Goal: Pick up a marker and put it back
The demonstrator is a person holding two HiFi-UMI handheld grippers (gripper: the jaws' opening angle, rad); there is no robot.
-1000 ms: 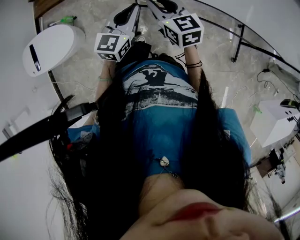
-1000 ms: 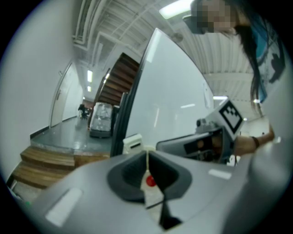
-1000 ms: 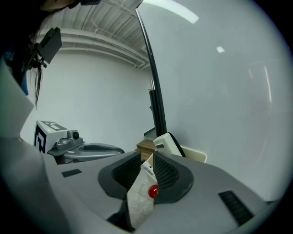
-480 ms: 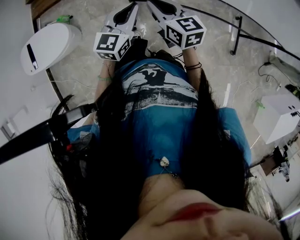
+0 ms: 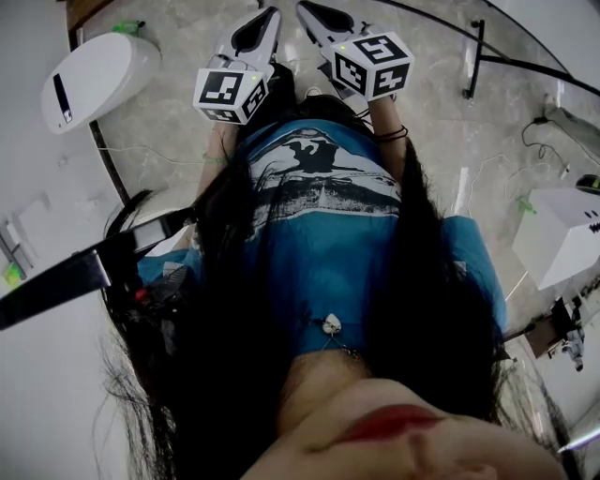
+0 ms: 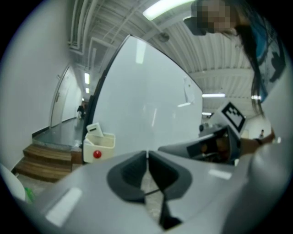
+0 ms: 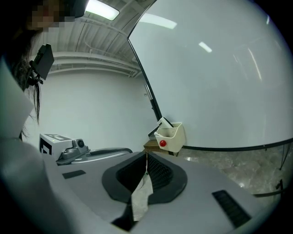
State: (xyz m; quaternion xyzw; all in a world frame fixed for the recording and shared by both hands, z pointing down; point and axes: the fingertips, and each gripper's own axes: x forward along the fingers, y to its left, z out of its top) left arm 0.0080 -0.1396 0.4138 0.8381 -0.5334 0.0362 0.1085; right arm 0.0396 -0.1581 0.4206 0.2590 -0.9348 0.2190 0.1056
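A cream holder [image 7: 170, 136] with a red dot hangs at the lower edge of the whiteboard [image 7: 219, 82]. A white block and a thin white stick poke out of it; I cannot pick out a marker. The same holder [image 6: 98, 144] shows small and far in the left gripper view. My left gripper [image 6: 147, 153] is shut, pads touching, nothing between them. My right gripper [image 7: 146, 155] is shut and empty too. In the head view the left gripper [image 5: 272, 13] and right gripper [image 5: 302, 7] are held side by side in front of the person's chest, above the stone floor.
A white rounded unit [image 5: 94, 80] lies on the floor at the left. A white box [image 5: 562, 239] and cables are at the right. The board's black stand leg [image 5: 478, 56] crosses the upper right. Wooden steps [image 6: 46, 162] rise beside the board.
Both grippers sit slightly lower in the head view, so more of their jaws shows. The white unit on the floor has slid toward the upper left of that view.
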